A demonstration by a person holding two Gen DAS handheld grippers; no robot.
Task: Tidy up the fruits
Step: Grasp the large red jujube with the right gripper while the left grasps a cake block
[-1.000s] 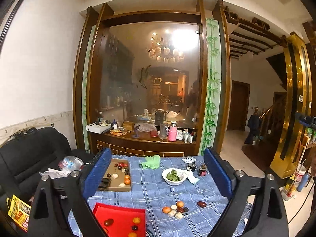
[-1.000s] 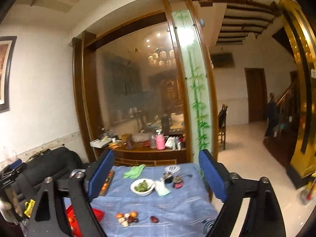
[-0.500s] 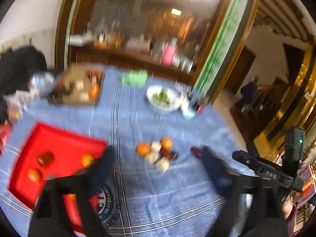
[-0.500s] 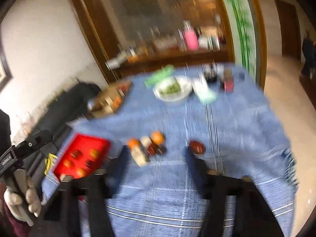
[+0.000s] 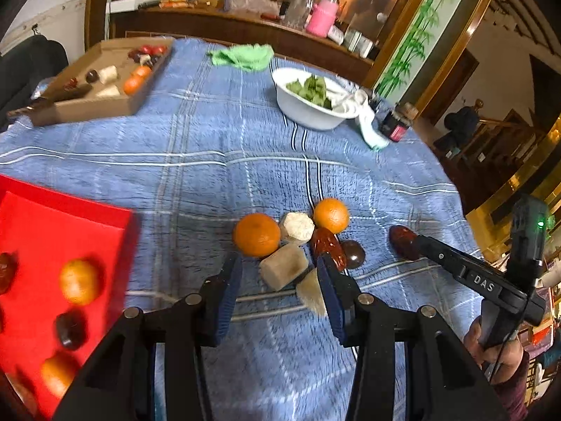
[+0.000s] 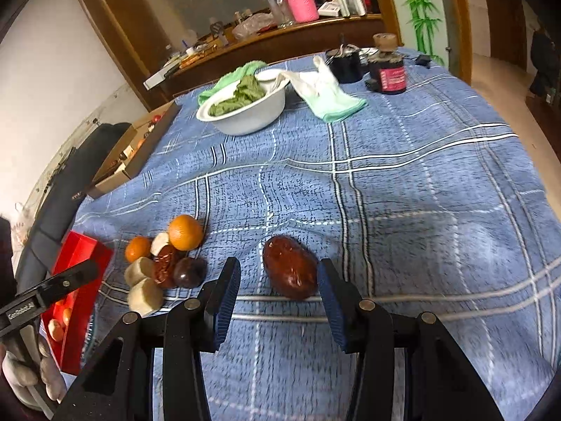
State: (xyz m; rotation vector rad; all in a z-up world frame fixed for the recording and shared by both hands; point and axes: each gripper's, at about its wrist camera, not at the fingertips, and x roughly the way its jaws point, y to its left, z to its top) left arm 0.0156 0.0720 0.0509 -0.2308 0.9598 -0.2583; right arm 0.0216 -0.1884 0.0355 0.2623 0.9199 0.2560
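Glossy dark-red oval jujube [image 6: 290, 267] lies on the blue-plaid table [image 6: 420, 182], between the right gripper [image 6: 278, 294] fingers, spread apart. Left gripper [image 5: 280, 293] likewise straddles a beige cylindrical piece [image 5: 284, 271]. Risk: smooth skin may slip sideways during closure.

Left gripper [image 5: 280, 277]: matte black frame, two fingers with dark blue ribbed pads [image 5: 228, 291], silver round screw heads at the finger pivots, lower centre of its own wrist view. Right gripper [image 6: 277, 287]: same build, black frame, blue ribbed pads [image 6: 228, 293], same silver screws. In the left wrist view's lower right, the right unit's black bar reads "DAS" in white, with a small silver screw and a green LED on the dark module above; bare hand [image 5: 498, 347] under it, thin black cable, dark purplish sleeve. In the right wrist view's lower left, the left unit's bar reads "GenRobot.AI"; white-gloved hand [image 6: 31, 368].
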